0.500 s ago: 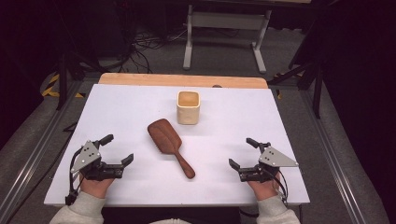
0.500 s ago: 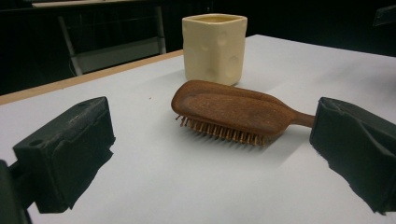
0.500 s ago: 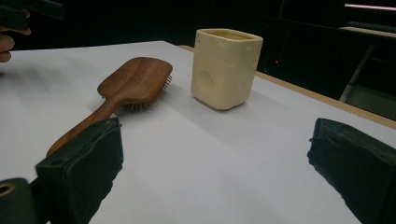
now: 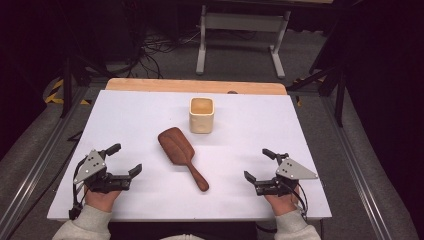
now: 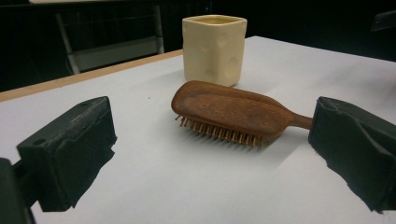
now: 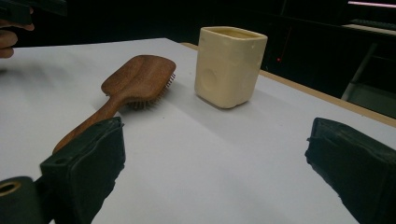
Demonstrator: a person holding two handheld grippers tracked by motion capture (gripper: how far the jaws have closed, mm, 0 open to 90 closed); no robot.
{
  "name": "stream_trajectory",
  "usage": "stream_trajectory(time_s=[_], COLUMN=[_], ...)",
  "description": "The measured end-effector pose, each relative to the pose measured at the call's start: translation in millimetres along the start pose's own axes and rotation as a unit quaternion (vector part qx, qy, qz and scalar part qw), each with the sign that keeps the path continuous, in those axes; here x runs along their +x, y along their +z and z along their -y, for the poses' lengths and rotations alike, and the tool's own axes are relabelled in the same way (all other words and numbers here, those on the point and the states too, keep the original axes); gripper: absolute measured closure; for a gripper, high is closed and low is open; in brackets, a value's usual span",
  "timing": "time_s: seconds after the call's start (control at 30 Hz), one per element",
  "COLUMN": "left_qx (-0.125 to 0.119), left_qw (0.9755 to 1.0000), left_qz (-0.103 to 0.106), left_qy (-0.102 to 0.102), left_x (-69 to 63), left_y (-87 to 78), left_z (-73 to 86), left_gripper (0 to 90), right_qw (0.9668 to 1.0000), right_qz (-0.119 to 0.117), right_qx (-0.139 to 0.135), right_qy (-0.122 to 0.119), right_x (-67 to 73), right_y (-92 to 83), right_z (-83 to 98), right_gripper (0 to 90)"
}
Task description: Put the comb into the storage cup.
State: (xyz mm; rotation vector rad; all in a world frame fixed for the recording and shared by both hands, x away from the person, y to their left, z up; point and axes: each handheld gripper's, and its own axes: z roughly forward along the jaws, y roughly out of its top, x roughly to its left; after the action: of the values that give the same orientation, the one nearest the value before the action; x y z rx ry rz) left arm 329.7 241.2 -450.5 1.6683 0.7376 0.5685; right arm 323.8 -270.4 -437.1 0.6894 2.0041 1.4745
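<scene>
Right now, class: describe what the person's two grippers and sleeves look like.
Both the left gripper and the right gripper are black, with two blocky jaws, a grey three-cornered plate on top and a thin black cable trailing back. The sleeves are light grey with ribbed cuffs.

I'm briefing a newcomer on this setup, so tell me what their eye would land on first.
First, the dark brown wooden paddle hairbrush lying bristles-down at the middle of the white table, handle toward the person. Just behind it stands the cream, square-sided ceramic cup, upright and apart from the brush. At the near edge, the left hand-held gripper and the right hand-held gripper flank the brush, both open and holding nothing.
</scene>
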Motion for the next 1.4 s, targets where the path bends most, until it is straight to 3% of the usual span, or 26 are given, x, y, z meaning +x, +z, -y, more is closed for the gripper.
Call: stream_trajectory(time_s=[0.43,0.63,0.77,0.87,0.97,1.4], left_qx=[0.002,0.004,0.003,0.003,0.004,0.006], left_qw=[1.0,1.0,1.0,1.0,1.0,1.0], left_qz=[-0.002,-0.004,-0.004,-0.004,-0.003,-0.004], left_qy=[-0.006,0.003,0.002,0.0,0.002,0.0], left_x=[0.5,0.6,0.9,1.0,1.5,2.8], left_y=[-1.7,-3.5,-3.4,-3.8,-4.7,-5.7], left_z=[-2.1,-3.9,-3.9,-4.0,-4.4,-4.3], left_gripper=[2.6,3.5,3.7,4.1,4.3,4.3], right_qw=[0.9999,0.9989,0.9988,0.9977,0.9964,0.991], right_qz=[-0.014,-0.034,-0.037,-0.051,-0.063,-0.11], right_qx=[0.005,0.024,0.03,0.043,0.057,0.07], right_qy=[0.005,0.021,0.01,0.011,-0.004,-0.03], right_x=[1.4,6.4,11.8,15.6,23.3,41.2], right_y=[3.4,13.7,19.7,28.9,42.0,73.1], right_z=[-3.6,-14.9,-22.3,-30.2,-41.2,-62.8], right_gripper=[8.2,9.0,9.2,9.1,9.1,10.7])
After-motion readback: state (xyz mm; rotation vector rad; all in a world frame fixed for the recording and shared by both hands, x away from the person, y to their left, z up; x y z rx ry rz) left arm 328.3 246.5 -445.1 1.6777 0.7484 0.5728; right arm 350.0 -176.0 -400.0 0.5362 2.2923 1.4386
